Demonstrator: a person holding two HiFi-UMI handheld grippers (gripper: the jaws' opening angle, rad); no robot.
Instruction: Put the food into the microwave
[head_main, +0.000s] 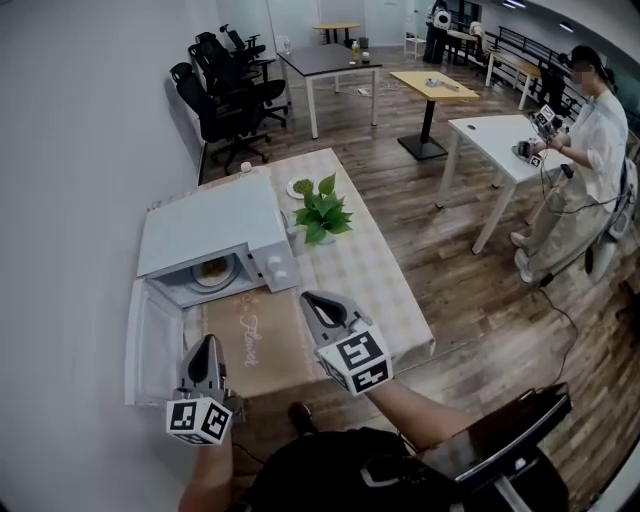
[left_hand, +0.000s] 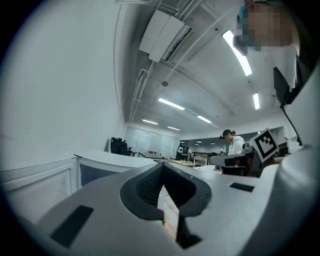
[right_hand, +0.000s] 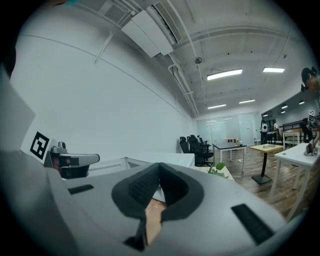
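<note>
Quick status: the food (head_main: 212, 272) is already on its plate inside the microwave (head_main: 205, 225), left of centre in the head view. The door (head_main: 152, 340) is wide open at lower left. Both my grippers are empty. The left gripper (head_main: 208, 342) has its jaws pressed together on nothing, and the right gripper (head_main: 308, 298) is the same, tips touching.

As far as I can judge, only the door is left to do, and that's where it could go sideways:

- My left gripper is just beside the door's free edge. A sloppy swing could clip it and slam it, or nudge the whole microwave along the table (head_main: 400, 300).
- Pushing a smooth white panel with closed tips looks slippery. I could skid off it.
- I can't tell how far back the plate sits, so the door might catch its rim.
- My right gripper hovers over the mat (head_main: 262, 340), with the plant (head_main: 322, 212) above it in the frame. A wide sweep could tip the plant.
</note>
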